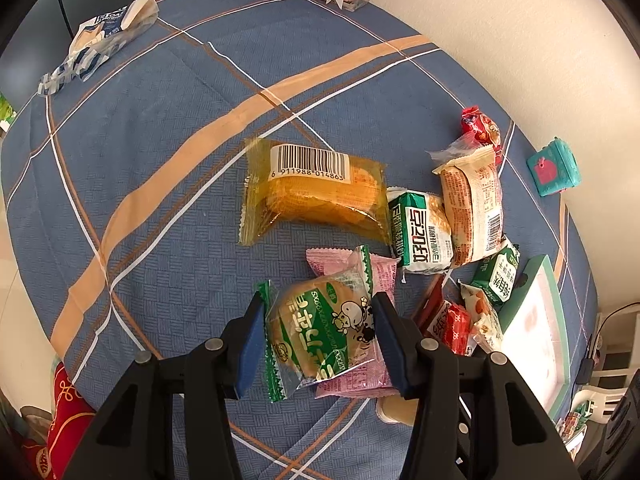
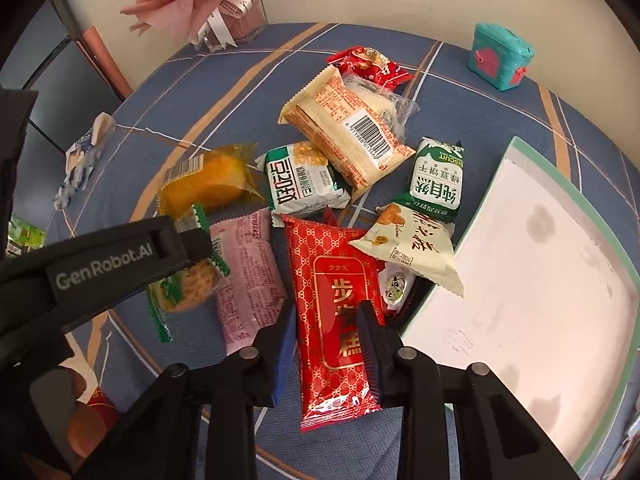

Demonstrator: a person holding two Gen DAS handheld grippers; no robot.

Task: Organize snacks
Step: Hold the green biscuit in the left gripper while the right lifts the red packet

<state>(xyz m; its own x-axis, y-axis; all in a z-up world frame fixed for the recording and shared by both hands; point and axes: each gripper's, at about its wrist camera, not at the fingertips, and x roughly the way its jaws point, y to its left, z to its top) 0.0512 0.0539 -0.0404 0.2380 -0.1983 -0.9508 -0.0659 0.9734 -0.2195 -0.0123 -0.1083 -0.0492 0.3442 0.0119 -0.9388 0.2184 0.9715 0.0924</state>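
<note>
The left tongs (image 1: 320,336) clench a soft, crushable green cake packet (image 1: 320,332); the right tongs (image 2: 326,344) pinch a slippery red packet (image 2: 336,320) midway.

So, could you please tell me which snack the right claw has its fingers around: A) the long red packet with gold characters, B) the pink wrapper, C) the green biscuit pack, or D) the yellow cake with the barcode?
A: in the right wrist view the right claw has a finger on each side of the long red packet, while the other three lie clear of it.
</note>
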